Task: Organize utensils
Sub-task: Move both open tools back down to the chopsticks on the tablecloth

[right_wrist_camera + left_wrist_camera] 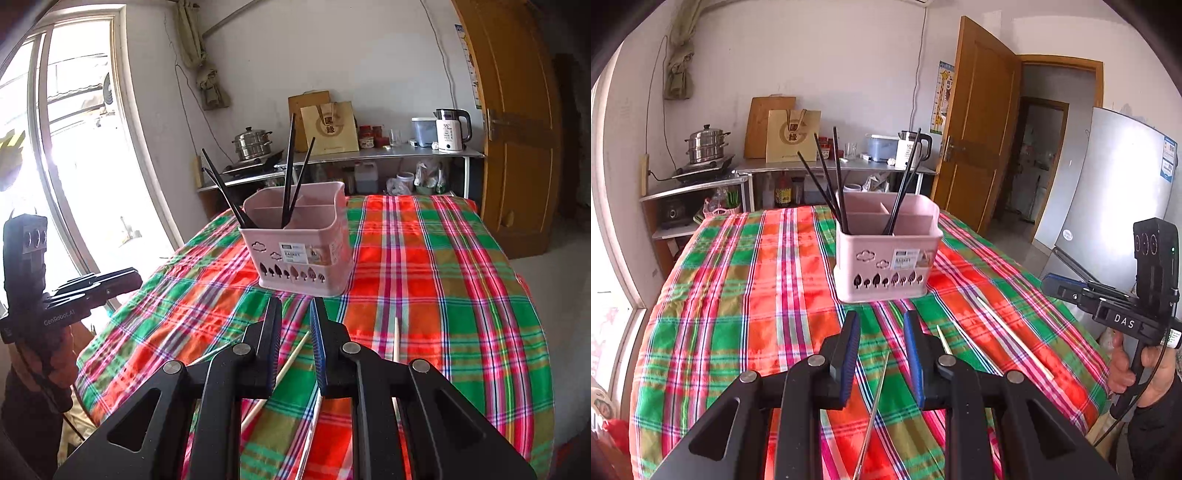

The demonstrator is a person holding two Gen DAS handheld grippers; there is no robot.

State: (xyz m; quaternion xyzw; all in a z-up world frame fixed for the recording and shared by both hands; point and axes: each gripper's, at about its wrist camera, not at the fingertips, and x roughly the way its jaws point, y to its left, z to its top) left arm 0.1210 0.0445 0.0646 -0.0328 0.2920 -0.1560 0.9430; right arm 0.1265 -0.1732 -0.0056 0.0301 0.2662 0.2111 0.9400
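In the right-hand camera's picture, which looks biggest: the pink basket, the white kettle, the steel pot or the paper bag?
1. pink basket, though it is nearest
2. paper bag
3. steel pot and white kettle: too alike to rank

Your pink utensil basket (886, 258) stands upright on the plaid-covered worktop (757, 295). It is a rounded plastic box with inner dividers, cloud and tree cut-outs and a label on its near wall. Black chopsticks (827, 177) stand in it, tips down: one group leans out of the left compartment, another pair (905, 184) leans in a compartment to the right. Pale chopsticks (1012, 336) lie flat on the cloth in front of the basket, loose and apart from it; one (396, 339) points roughly toward it.
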